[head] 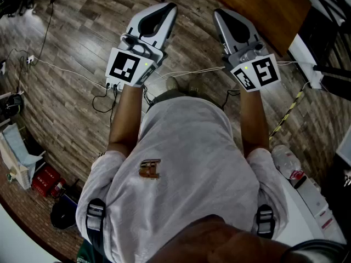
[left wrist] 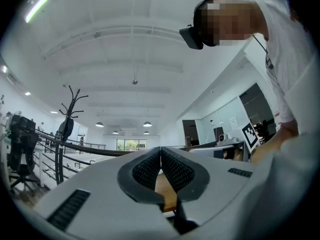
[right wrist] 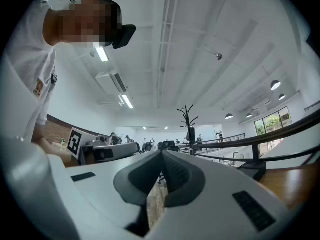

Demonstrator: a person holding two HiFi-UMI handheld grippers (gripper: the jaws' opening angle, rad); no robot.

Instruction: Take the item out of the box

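No box or item shows in any view. In the head view both grippers are held out in front of the person's body, above the wooden floor (head: 71, 97). My left gripper (head: 166, 8) is shut with nothing between its jaws, and its marker cube (head: 127, 66) faces up. The right gripper (head: 219, 13) is also shut and empty. The left gripper view tilts upward at the ceiling, with the gripper's (left wrist: 160, 149) dark ribbed pads (left wrist: 176, 170) pressed together. In the right gripper view the gripper (right wrist: 161, 153) stands the same way, pads touching at the tips.
Cables (head: 66, 70) trail across the floor. A wooden tabletop (head: 263, 10) lies ahead to the right. A plastic bottle (head: 286, 162) rests on a white surface at the lower right. A red box (head: 45, 179) and bags sit at the lower left. A coat stand (left wrist: 67, 124) and railing are nearby.
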